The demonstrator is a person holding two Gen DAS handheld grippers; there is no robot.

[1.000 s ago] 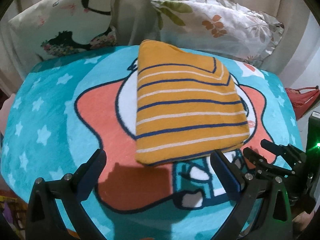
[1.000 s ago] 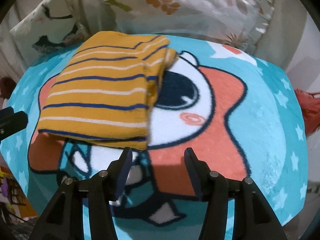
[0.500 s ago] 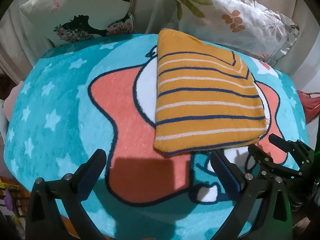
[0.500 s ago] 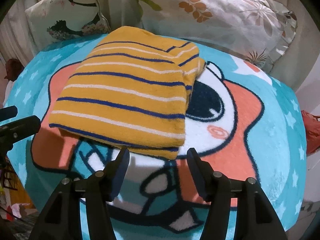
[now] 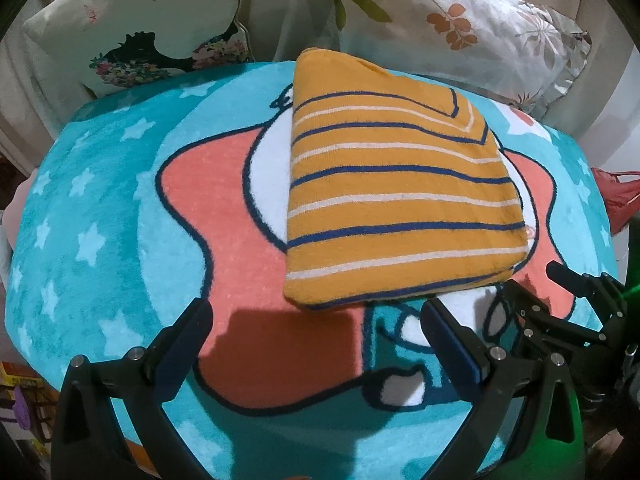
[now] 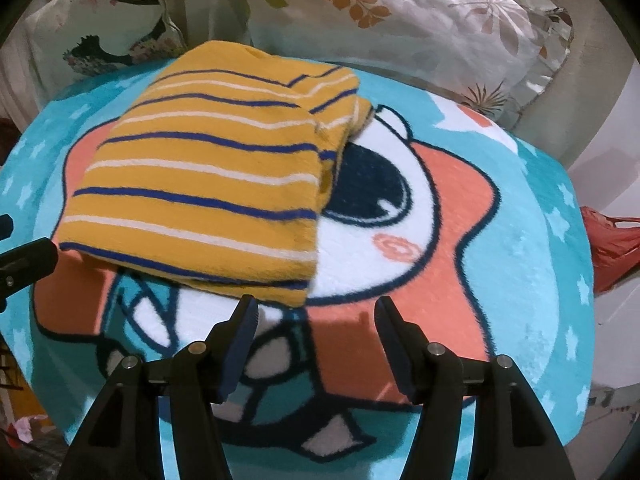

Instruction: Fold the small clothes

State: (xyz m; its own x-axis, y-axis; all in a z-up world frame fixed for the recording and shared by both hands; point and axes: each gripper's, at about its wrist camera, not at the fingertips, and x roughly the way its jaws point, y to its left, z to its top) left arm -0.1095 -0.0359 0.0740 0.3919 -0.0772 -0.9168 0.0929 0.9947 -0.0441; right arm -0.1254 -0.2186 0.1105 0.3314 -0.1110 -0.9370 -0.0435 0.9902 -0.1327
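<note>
A small mustard-yellow garment with navy and white stripes (image 5: 396,196) lies folded into a compact rectangle on a turquoise star-print blanket (image 5: 100,208). It also shows in the right wrist view (image 6: 208,176). My left gripper (image 5: 316,320) is open and empty, just short of the garment's near edge. My right gripper (image 6: 316,316) is open and empty, close to the garment's near right corner. The right gripper also shows at the right edge of the left wrist view (image 5: 576,304).
Two patterned pillows (image 5: 152,32) (image 5: 460,20) lean against the sofa back behind the blanket. A red bag (image 6: 612,248) sits off the right edge. The blanket (image 6: 540,240) drops away at its front and sides.
Both grippers have drawn back and shifted slightly, so the folded garment sits a little farther off in both views. The garment itself has not moved. Both grippers stay open.
</note>
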